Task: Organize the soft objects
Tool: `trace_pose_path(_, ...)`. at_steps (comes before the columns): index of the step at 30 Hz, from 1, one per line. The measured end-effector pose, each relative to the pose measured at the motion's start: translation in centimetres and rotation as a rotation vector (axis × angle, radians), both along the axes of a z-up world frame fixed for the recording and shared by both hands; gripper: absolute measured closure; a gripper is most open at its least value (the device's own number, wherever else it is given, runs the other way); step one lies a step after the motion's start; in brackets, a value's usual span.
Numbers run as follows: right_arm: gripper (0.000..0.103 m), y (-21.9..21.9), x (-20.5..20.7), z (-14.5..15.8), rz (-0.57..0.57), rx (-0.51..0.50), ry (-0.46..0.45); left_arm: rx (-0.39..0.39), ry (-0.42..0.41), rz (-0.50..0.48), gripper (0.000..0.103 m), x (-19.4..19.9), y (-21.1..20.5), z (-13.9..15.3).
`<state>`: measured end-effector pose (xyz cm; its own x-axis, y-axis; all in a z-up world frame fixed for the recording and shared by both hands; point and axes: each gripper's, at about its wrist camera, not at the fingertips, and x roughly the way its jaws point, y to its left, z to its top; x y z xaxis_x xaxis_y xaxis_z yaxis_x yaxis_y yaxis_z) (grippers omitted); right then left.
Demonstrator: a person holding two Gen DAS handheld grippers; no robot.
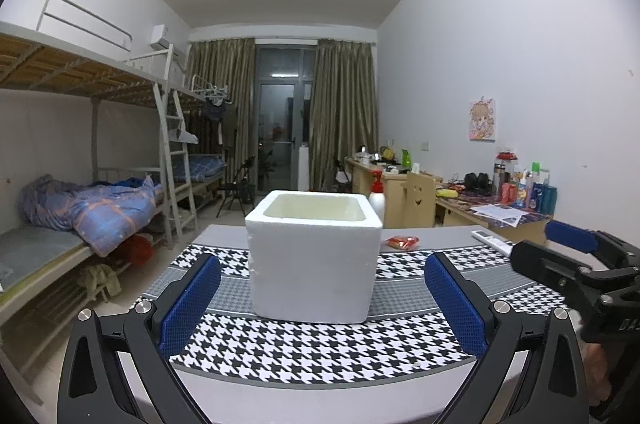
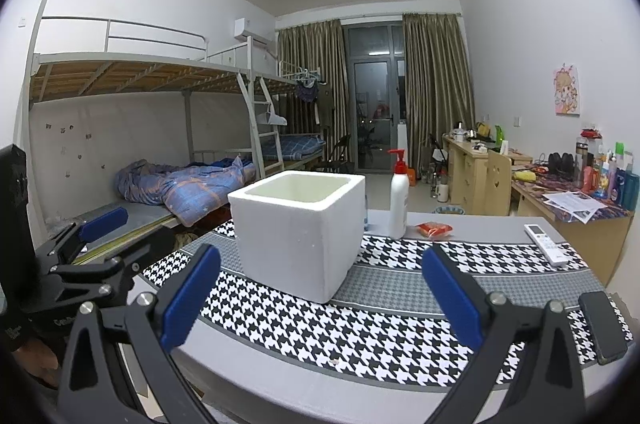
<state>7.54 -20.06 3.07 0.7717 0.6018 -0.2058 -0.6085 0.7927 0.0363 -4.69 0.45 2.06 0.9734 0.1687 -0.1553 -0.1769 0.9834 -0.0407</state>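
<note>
A white foam box (image 1: 314,256) stands open-topped on the houndstooth cloth (image 1: 320,348); it also shows in the right wrist view (image 2: 298,230). A small red soft packet (image 1: 402,242) lies behind it to the right, also visible in the right wrist view (image 2: 434,228). My left gripper (image 1: 322,300) is open and empty, just in front of the box. My right gripper (image 2: 322,298) is open and empty, in front of and right of the box. The right gripper also appears at the right of the left wrist view (image 1: 576,256), and the left gripper at the left of the right wrist view (image 2: 92,244).
A white pump bottle (image 2: 399,201) stands behind the box. A white remote (image 2: 546,244) and a black phone (image 2: 602,326) lie on the table's right side. Bunk beds (image 1: 80,207) are to the left, cluttered desks (image 1: 496,207) to the right.
</note>
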Motion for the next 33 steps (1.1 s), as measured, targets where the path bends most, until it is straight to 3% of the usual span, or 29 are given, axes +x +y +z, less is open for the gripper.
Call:
trace_pose_path(12, 0.001, -0.5, 0.0, -1.4, -0.06, -0.004, -0.008, 0.012, -0.012, 0.078, 0.001, -0.2, -0.2, -1.1)
trace_pose_path(33, 0.001, -1.4, -0.5, -2.4, -0.079, 0.003, 0.012, 0.008, 0.014, 0.04, 0.001, -1.1, -0.5, -2.0)
